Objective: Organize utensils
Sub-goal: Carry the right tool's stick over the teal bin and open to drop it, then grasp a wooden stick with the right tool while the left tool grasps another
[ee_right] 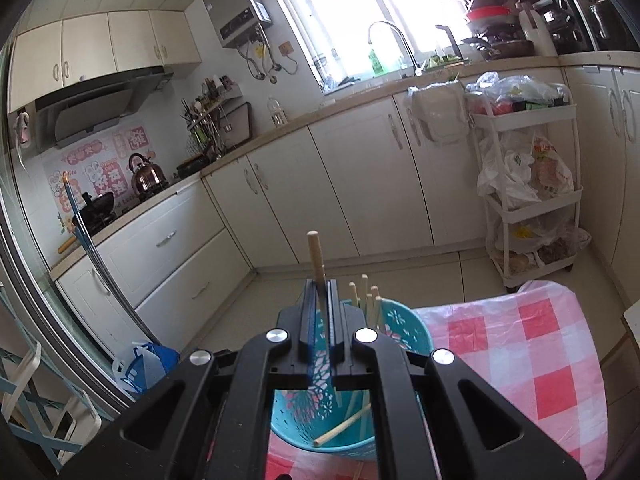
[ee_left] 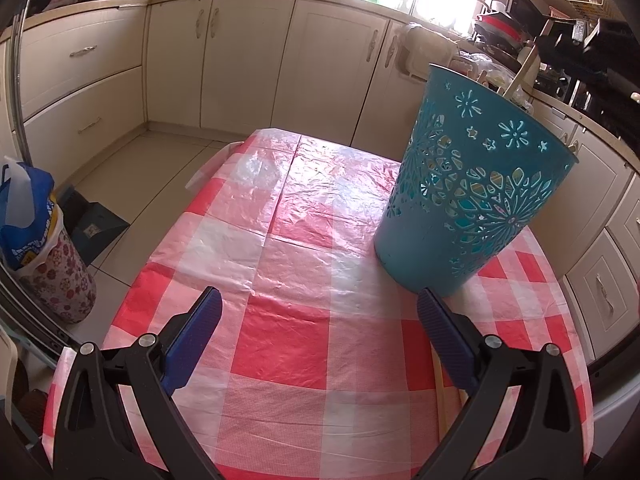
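Above the teal basket [ee_right: 404,332], the right tongs [ee_right: 323,300] are clamped on a wooden-handled utensil [ee_right: 316,256], its handle rising upright past the tips and its thin shaft running down between the pads toward the basket's mouth. Several chopsticks [ee_right: 366,300] already lean against the far rim, and one more lies across the bottom. Off to the side, the left tongs [ee_left: 320,320] hang spread wide and empty over the red-checked counter [ee_left: 288,344], with the basket standing just ahead on their right. A loose chopstick [ee_left: 440,400] lies on the cloth beneath them. Released too high or off-centre, the utensil could catch the rim, tip the light basket, or knock the leaning chopsticks out.
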Available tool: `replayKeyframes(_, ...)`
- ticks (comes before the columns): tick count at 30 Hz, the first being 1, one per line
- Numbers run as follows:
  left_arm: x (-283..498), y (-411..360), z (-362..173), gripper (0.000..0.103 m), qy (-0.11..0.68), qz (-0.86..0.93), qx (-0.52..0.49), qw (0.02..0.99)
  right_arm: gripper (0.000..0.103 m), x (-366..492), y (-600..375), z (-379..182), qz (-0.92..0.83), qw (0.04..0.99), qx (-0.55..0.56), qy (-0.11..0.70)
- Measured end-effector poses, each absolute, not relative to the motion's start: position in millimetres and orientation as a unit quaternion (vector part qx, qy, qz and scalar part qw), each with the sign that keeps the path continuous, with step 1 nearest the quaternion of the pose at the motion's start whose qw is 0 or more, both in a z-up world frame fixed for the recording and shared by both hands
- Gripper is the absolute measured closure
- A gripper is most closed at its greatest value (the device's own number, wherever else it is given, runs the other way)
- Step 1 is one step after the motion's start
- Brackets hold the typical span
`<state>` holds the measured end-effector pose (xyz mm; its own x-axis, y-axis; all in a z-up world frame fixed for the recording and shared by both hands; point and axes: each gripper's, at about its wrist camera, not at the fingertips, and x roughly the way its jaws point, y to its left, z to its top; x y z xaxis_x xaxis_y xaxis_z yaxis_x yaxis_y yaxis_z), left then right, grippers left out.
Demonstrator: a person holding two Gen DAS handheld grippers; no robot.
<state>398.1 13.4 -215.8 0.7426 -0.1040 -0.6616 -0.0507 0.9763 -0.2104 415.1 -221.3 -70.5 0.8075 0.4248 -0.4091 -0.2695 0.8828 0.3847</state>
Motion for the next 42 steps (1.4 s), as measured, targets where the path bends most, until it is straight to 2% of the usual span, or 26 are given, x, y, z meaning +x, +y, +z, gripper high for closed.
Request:
replayKeyframes(2,398.3,13.4,-215.9,0.009,0.359,-0.015,-0.109,0.927,0.092,416.7,-221.6,-76.2,0.183,0.934,0.157,0.263)
replayKeyframes(4,398.7,13.5,-216.6,0.009,0.36,-0.015,-0.11,0.926,0.072,407.5,-226.5,-73.9,0.178,0.938,0.16,0.252)
replayKeyframes(6,398.9,14.1,-217.4,0.009,0.361,-0.015,-0.112,0.926,0.07,394.1,-230.6,-69.9,0.174,0.942,0.157,0.241)
replayKeyframes(10,399.6,15.1,-219.2,0.009,0.364,-0.017,-0.118,0.924,0.069,353.5,-233.5,-78.8,0.177,0.94,0.146,0.252)
replayKeyframes(17,401.1,15.6,-220.3,0.009,0.368,-0.019,-0.117,0.922,0.071,316.9,-197.5,-185.2,0.196,0.875,0.045,0.441)
replayKeyframes(20,402.7,15.7,-221.5,0.009,0.373,-0.018,-0.117,0.92,0.073,320.5,-187.7,-209.1,0.177,0.864,0.015,0.472)
replayKeyframes(23,405.4,12.9,-223.6,0.009,0.381,-0.021,-0.111,0.918,0.08,323.9,-181.8,-217.8,0.151,0.87,-0.027,0.468)
replayKeyframes(24,406.8,10.4,-224.3,0.009,0.386,-0.025,-0.106,0.916,0.086,324.8,-183.4,-217.3,0.14,0.872,-0.035,0.467)
replayKeyframes(27,410.4,-3.2,-225.5,0.009,0.4,-0.049,-0.077,0.912,0.092,324.8,-205.7,-216.9,0.112,0.875,-0.015,0.47)
replayKeyframes(35,412.7,-65.6,-223.9,0.009,0.421,-0.104,0.02,0.901,0.093,313.9,-265.7,-217.2,0.11,0.876,0.044,0.468)
replayKeyframes(36,415.3,-72.7,-224.6,0.009,0.425,-0.102,0.03,0.899,0.091,315.9,-267.7,-216.6,0.11,0.875,0.047,0.468)
replayKeyframes(37,418.5,-79.9,-225.9,0.01,0.43,-0.098,0.04,0.897,0.084,317.9,-269.1,-216.3,0.111,0.875,0.051,0.468)
replayKeyframes(39,425.0,-89.4,-231.0,0.016,0.445,-0.089,0.05,0.89,0.067,320.9,-268.4,-215.8,0.117,0.877,0.052,0.464)
replayKeyframes(41,431.0,-90.3,-237.4,0.031,0.461,-0.09,0.039,0.882,0.066,324.2,-263.8,-216.5,0.118,0.879,0.037,0.46)
replayKeyframes(42,431.5,-90.0,-238.8,0.042,0.459,-0.089,0.035,0.883,0.067,326.0,-261.3,-217.1,0.118,0.881,0.027,0.458)
